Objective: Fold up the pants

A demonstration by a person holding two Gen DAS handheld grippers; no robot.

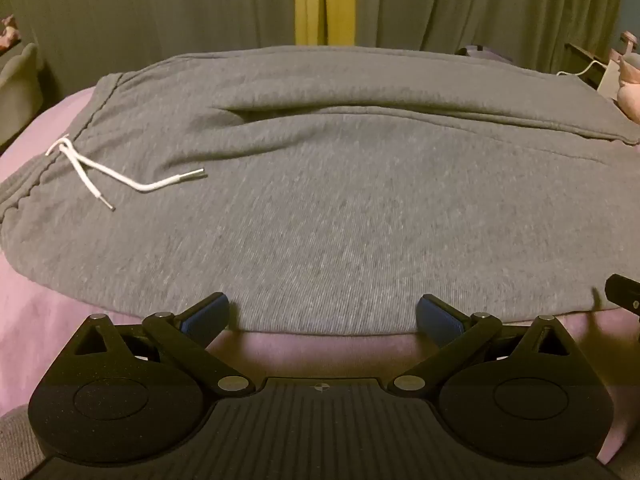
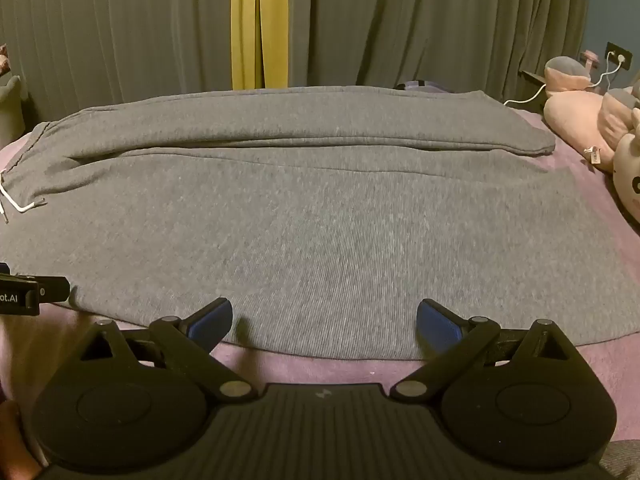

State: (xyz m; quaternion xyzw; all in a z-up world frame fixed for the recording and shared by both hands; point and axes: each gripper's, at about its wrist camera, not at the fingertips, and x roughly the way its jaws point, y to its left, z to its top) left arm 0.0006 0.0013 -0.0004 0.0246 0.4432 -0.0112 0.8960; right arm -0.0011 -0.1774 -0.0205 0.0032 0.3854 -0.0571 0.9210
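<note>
Item: grey pants (image 1: 340, 208), one pair, sweat-type. They lie spread flat across the bed (image 1: 48, 312), on its pink cover, with the waistband at the left and the legs running off to the right. One leg lies beyond the other, a long seam-like crease between them. The near edge of the near leg runs just ahead of both my tools.

Attachment: white drawstring (image 1: 120, 178), loose on the cloth near the waistband, both tips free.

Step in hand, as I judge it: the start — no fold is made yet, and I am set to take the near edge for the first lengthwise fold, near leg over far leg.

Next move calls for: both tools to come down on the hem line, pinch the cloth only and not the cover under it, then lift and carry it evenly so the leg does not twist.

Left tool (image 1: 322, 314): jaws spread to their widest, blue pads on either side of the near edge, nothing between them, nothing gripped. Whether the pad tips brush the cloth I cannot tell.

Right tool (image 2: 324, 316): likewise wide apart and empty, hanging at the same edge further right — the left tool shows at its left margin.

Surroundings: green curtains (image 2: 400, 32) behind, pink plush toys (image 2: 588, 128) on the bed's right.
</note>
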